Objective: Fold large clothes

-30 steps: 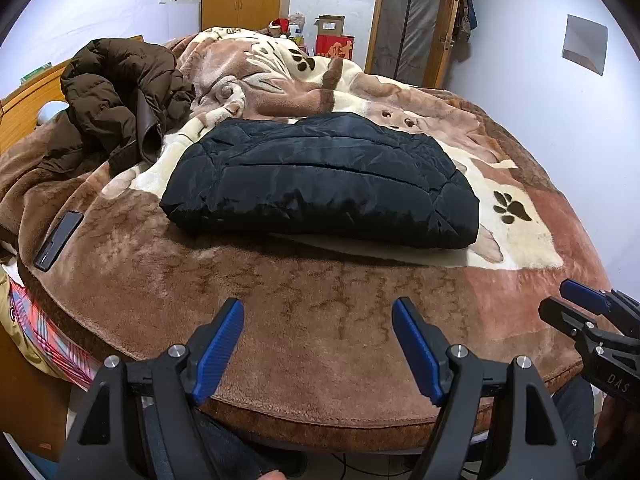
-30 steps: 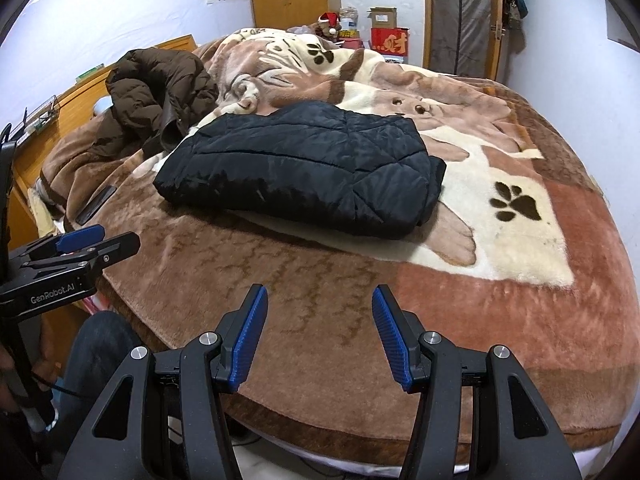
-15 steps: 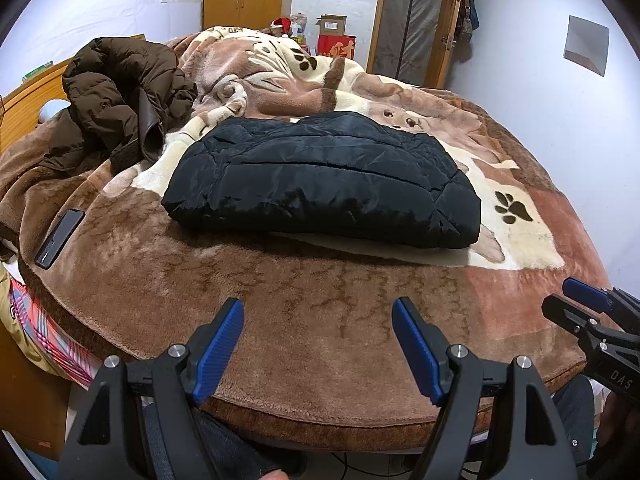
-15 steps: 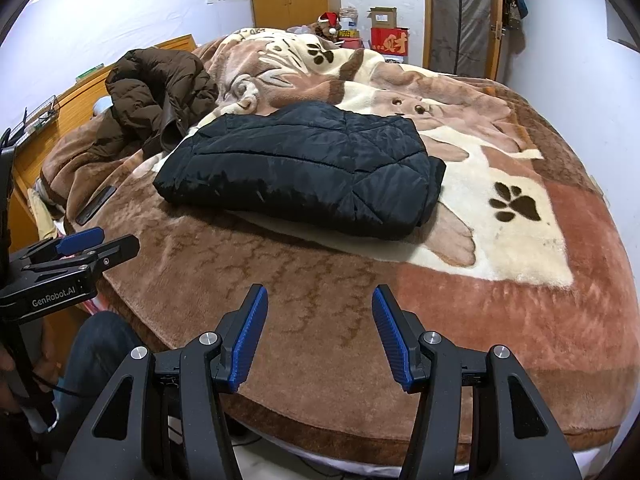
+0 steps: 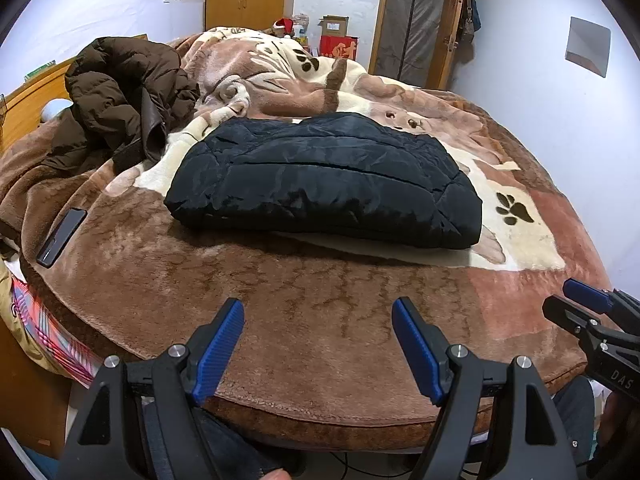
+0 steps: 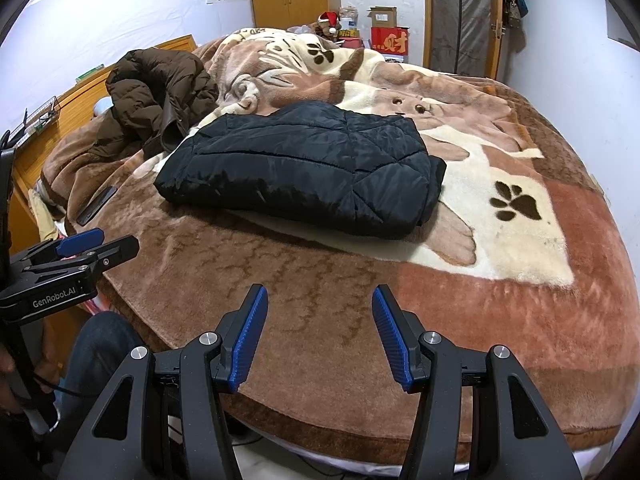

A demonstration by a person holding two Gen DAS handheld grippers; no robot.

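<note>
Black quilted fabric marks the jacket (image 5: 324,184), which is seen folded into a compact bundle in the middle of the bed, on a brown fleece blanket (image 5: 312,320) printed with paw marks. Beyond its left end a brown puffer coat (image 5: 120,100) is heaped in a rumpled pile, and a dark phone (image 5: 61,237) is laid flat near the blanket's left edge. The left hand-held gripper (image 5: 318,344) and the right hand-held gripper (image 6: 319,336) are both held over the bed's near edge, well apart from the jacket, each with its 2 blue-padded fingers spread and nothing between them.
</note>
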